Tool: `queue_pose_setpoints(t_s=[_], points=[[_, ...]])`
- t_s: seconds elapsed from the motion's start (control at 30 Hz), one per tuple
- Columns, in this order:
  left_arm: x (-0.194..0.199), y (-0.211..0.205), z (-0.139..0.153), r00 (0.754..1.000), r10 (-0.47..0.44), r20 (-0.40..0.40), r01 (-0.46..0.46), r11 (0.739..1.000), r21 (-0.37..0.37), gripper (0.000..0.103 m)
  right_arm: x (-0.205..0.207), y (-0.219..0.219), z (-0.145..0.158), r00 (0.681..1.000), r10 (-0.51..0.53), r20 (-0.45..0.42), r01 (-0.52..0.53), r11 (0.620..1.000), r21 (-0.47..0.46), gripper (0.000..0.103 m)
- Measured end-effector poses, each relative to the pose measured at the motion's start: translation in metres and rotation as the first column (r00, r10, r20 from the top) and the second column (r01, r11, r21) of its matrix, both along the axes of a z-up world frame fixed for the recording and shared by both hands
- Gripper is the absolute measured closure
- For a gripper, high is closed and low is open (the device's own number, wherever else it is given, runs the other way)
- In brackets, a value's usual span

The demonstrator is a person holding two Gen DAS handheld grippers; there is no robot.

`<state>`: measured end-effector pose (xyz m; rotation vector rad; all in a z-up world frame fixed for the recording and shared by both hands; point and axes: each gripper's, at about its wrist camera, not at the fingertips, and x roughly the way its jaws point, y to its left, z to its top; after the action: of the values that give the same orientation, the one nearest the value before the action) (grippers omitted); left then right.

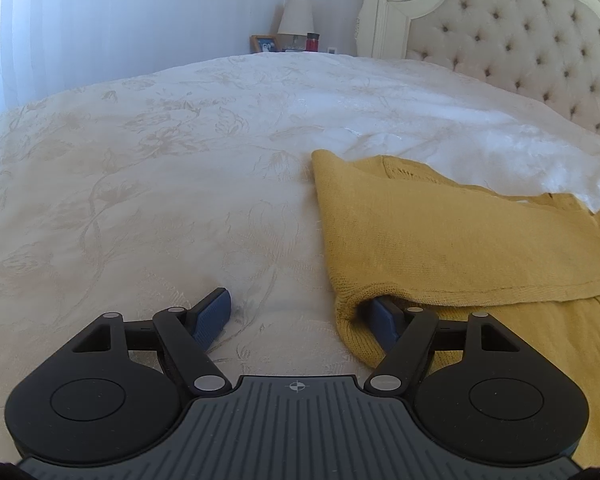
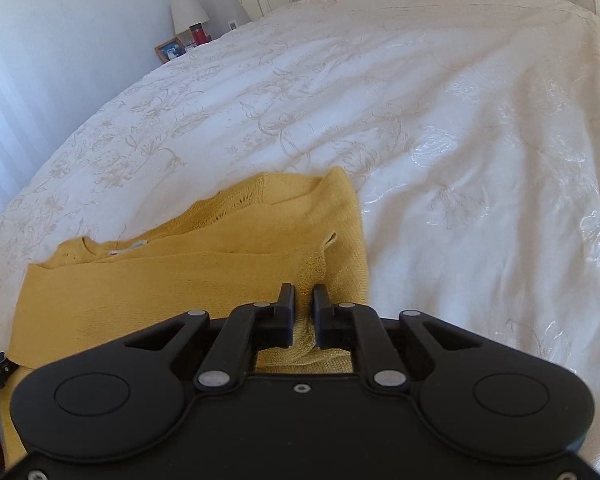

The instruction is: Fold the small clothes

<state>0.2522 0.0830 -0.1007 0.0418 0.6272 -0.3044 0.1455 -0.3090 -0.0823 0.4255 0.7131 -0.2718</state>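
One yellow sweater (image 2: 188, 276), two grippers: right gripper (image 2: 302, 300) clamps it.

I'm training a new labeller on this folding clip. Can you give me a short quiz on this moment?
1. True or false: the right gripper is pinching a fold of the yellow sweater.
2. Where is the left gripper's right finger? A) tucked under the sweater's edge B) on the lamp C) on the headboard
3. What does the sweater lie on?

Key: 1 true. 2 A; the left gripper is open, its other finger on the bare bedspread. 3 The white bedspread.
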Motion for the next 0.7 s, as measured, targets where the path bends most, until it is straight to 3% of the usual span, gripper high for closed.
queue_pose_setpoints(t_s=[0.1, 0.27, 0.37, 0.43, 0.57, 0.7], points=[[0.0, 0.0, 0.001, 1.0, -0.007, -0.003, 0.007, 1.0, 0.028, 0.031, 0.0, 0.007, -0.007, 1.0, 0.012, -0.018, -0.012, 0.999, -0.031, 0.079], [-0.008, 0.004, 0.0, 1.0, 0.015, 0.005, -0.015, 0.996, 0.093, 0.028, -0.005, 0.014, -0.017, 1.0, 0.024, -0.018, -0.025, 0.997, -0.078, 0.079], [-0.014, 0.004, 0.0, 1.0, 0.027, 0.012, -0.029, 0.994, 0.11, 0.025, -0.008, 0.012, -0.018, 1.0, 0.023, -0.008, -0.023, 0.998, -0.063, 0.079], [-0.016, 0.006, 0.0, 0.999, 0.035, 0.009, -0.036, 0.993, 0.108, 0.024, -0.011, 0.009, -0.014, 1.0, 0.024, 0.004, -0.024, 0.999, -0.04, 0.073], [-0.024, 0.02, 0.007, 0.997, 0.07, -0.034, -0.068, 0.996, 0.057, 0.024, -0.028, 0.008, -0.002, 0.999, 0.023, 0.044, -0.022, 1.0, -0.012, 0.045], [-0.044, 0.043, 0.018, 0.989, 0.096, -0.115, -0.103, 0.993, -0.056, 0.025, -0.053, 0.014, 0.012, 0.997, 0.044, 0.065, -0.043, 0.999, -0.012, 0.042]])
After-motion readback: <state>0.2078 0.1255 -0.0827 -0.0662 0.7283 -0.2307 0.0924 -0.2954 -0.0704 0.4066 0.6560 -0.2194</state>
